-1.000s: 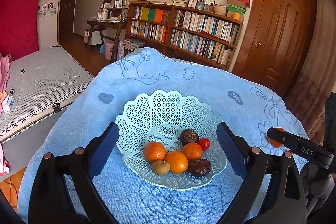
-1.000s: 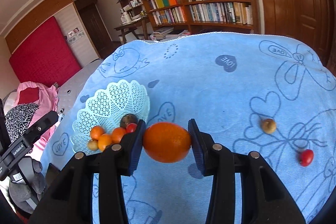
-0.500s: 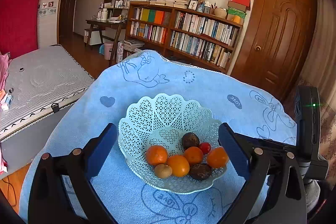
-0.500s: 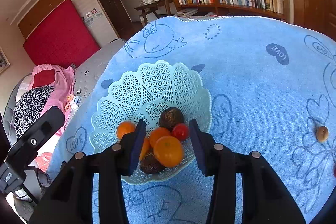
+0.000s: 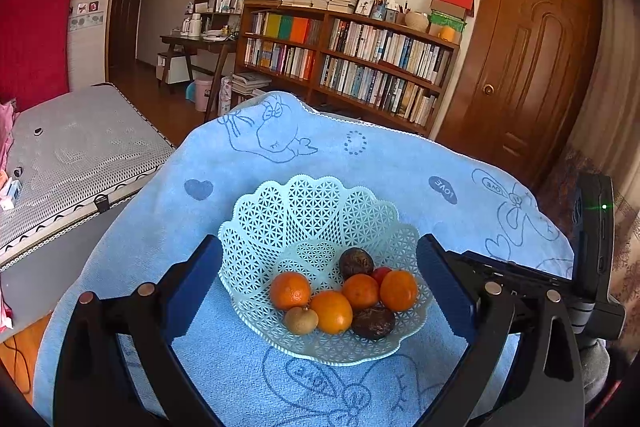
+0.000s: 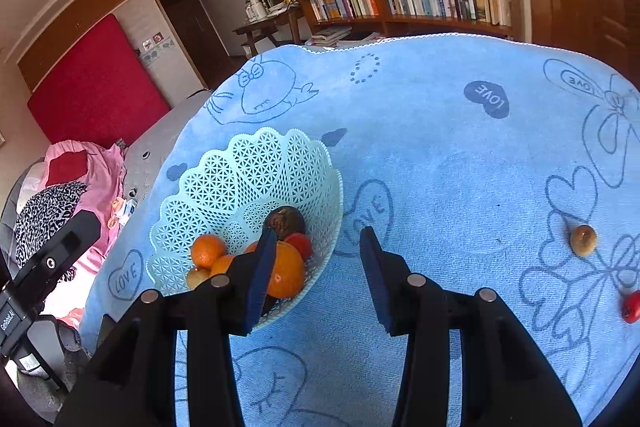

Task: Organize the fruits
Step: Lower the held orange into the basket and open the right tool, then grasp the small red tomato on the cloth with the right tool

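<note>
Blue cartoon cloth (image 6: 460, 163) is spread over the table, with a bookshelf (image 5: 348, 63) behind. Four oranges (image 5: 399, 290), two dark fruits and a small brown fruit are piled in the mint lace basket (image 5: 308, 211). Both the left gripper (image 5: 320, 279) and the right gripper (image 6: 316, 267) are held wide apart and empty. One brown fruit (image 6: 583, 239) and a red tomato (image 6: 631, 307) are left on the cloth.

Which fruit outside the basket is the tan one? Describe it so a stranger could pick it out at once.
Start at the blue towel and go right, away from the mint lattice basket. Two small fruits lie loose there. Take the tan round fruit, farther from the camera; its neighbour is the shiny red fruit at the edge.
</note>
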`<action>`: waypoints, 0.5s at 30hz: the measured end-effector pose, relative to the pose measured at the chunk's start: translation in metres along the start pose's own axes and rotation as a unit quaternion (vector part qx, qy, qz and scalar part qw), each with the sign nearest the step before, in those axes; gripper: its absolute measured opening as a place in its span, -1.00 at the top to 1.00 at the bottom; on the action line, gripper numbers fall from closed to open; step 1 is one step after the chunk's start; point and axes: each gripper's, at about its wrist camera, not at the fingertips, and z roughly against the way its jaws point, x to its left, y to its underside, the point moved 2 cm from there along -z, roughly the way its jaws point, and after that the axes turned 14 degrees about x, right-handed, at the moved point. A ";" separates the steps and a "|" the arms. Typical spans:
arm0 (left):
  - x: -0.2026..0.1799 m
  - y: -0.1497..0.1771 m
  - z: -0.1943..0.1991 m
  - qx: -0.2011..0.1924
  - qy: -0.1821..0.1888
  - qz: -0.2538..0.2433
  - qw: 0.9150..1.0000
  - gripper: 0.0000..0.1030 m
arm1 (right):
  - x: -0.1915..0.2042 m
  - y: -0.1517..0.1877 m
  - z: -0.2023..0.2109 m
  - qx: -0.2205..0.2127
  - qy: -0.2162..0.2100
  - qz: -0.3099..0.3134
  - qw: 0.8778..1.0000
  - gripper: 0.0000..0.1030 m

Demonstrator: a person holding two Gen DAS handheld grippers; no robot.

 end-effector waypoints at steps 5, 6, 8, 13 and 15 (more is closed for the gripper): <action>-0.003 0.002 -0.003 0.005 0.003 0.000 1.000 -0.93 | -0.019 0.006 0.007 -0.010 0.023 -0.012 1.000 0.14; -0.005 0.003 -0.004 0.007 0.004 -0.002 1.000 -0.93 | -0.024 0.008 0.008 -0.011 0.028 -0.017 0.999 0.14; -0.009 0.004 -0.005 0.010 0.005 -0.008 1.000 -0.93 | -0.036 0.010 0.011 -0.012 0.038 -0.025 0.999 0.14; -0.018 0.008 -0.010 0.018 0.007 -0.022 1.000 -0.93 | -0.069 0.019 0.022 -0.017 0.066 -0.051 0.996 0.14; -0.020 0.010 -0.011 0.020 0.008 -0.025 0.999 -0.94 | -0.082 0.024 0.028 -0.022 0.089 -0.056 0.994 0.14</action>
